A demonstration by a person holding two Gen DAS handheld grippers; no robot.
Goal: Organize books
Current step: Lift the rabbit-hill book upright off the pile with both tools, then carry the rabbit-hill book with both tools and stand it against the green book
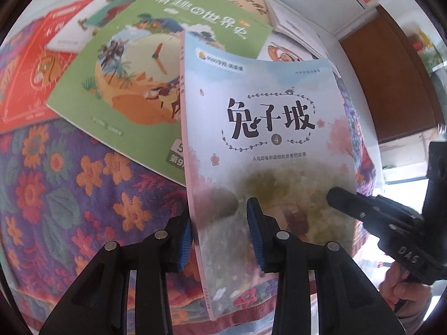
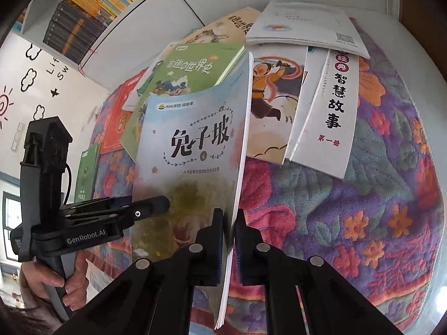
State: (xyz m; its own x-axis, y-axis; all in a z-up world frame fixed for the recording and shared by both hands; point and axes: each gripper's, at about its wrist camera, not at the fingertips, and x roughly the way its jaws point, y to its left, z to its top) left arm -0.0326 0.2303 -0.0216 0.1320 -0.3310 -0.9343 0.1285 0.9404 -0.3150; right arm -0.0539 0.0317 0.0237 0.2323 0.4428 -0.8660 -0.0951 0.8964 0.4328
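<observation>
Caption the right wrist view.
Both tools, right and left, grip the pale blue book above a floral blanket.

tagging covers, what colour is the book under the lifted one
Green, with a clock picture: the green book, clearest in the left wrist view.

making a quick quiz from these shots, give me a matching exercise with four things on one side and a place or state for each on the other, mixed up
Things
1. pale blue book
2. green book
3. red book
4. white book with black vertical title

Places or states
A. lying on the floral cloth, right of the cartoon warrior cover
B. held up at its lower edge by both grippers
C. partly under the green book's edge
D. flat, clock picture on its cover

Pairs: 1-B, 2-D, 3-C, 4-A
</observation>
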